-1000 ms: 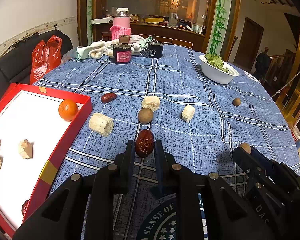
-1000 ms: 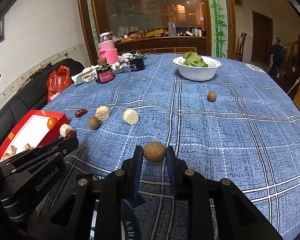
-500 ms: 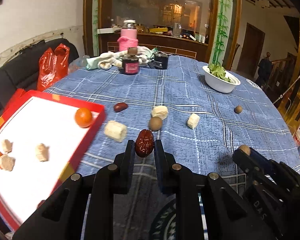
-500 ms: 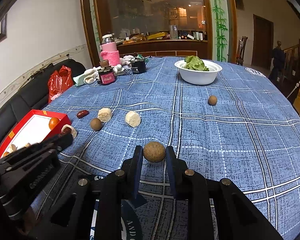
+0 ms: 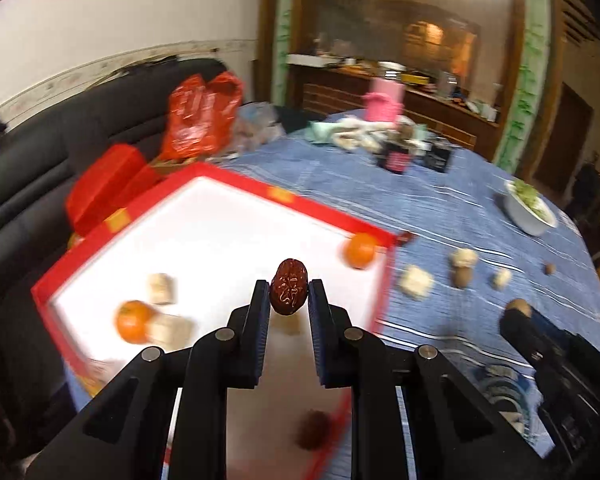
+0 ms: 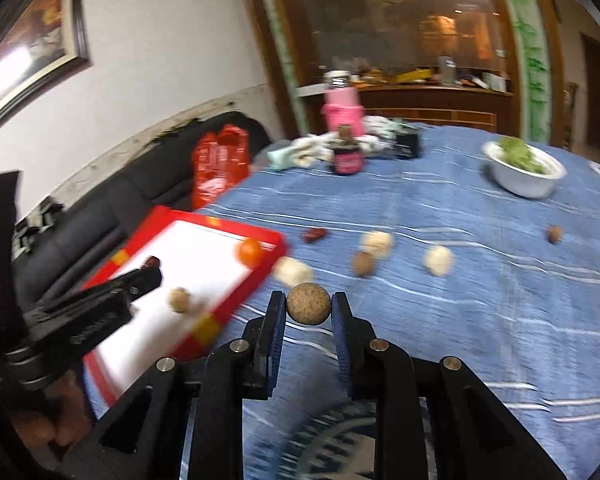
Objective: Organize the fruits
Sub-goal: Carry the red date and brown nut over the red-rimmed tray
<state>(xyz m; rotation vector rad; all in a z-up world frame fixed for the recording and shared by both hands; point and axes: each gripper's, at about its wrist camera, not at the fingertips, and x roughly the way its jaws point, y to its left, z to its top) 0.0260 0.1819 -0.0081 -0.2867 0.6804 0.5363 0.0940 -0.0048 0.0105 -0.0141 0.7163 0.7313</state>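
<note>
while the red tray (image 5: 364, 227) holds two oranges (image 5: 134, 321), left fingers (image 5: 260, 300) grip a date (image 5: 289, 292), right fingers (image 6: 277, 312) a longan (image 6: 309, 304).

my right hand-held gripper (image 6: 309, 309) pinches a round brown longan (image 6: 309, 304) above the blue-clothed counter (image 6: 460, 280), just beside the red tray (image 6: 204, 326). my left hand-held gripper (image 6: 150, 270) hangs over the tray's white floor, a red date (image 6: 152, 261) at its tip, near an orange (image 6: 250, 252).

The red tray (image 5: 384, 280) has bare white floor mid-way; oranges (image 5: 359, 252) and pale chunks (image 5: 162, 289) crowd its near edges.
</note>
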